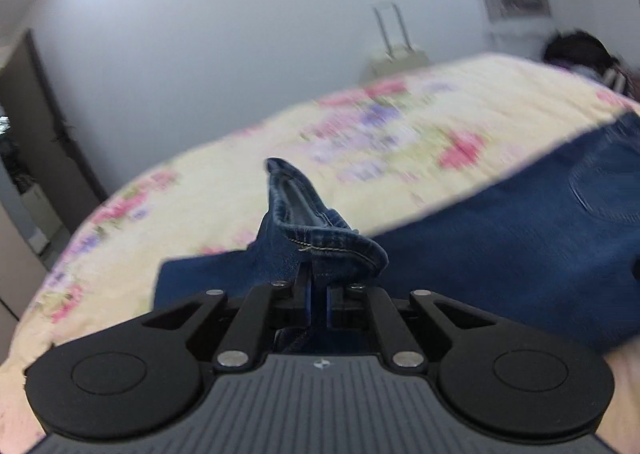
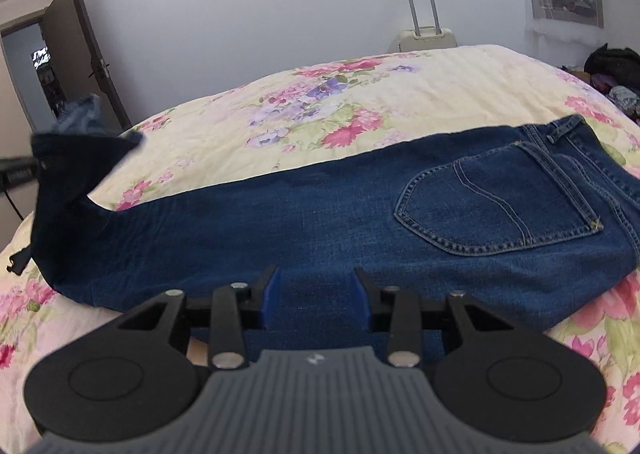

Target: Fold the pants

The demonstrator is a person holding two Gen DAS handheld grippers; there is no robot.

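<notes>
Dark blue jeans point(image 2: 280, 221) lie lengthwise across the floral bed cover point(image 2: 320, 109), back pocket point(image 2: 500, 205) up, waistband at the right. My left gripper point(image 1: 318, 274) is shut on the hem of a leg end point(image 1: 320, 238), which bunches up above the fingers. In the right wrist view that leg end point(image 2: 76, 157) is lifted off the bed at the far left, blurred. My right gripper point(image 2: 319, 286) stands open just over the near edge of the jeans, around mid-leg, and its blue pads point(image 2: 272, 290) press on nothing.
The bed fills both views, with a white wall behind it. A cream suitcase point(image 2: 428, 33) with its handle raised stands beyond the far edge. A brown door point(image 2: 92, 53) is at the left. A dark pile of clothes point(image 2: 612, 65) lies at the far right.
</notes>
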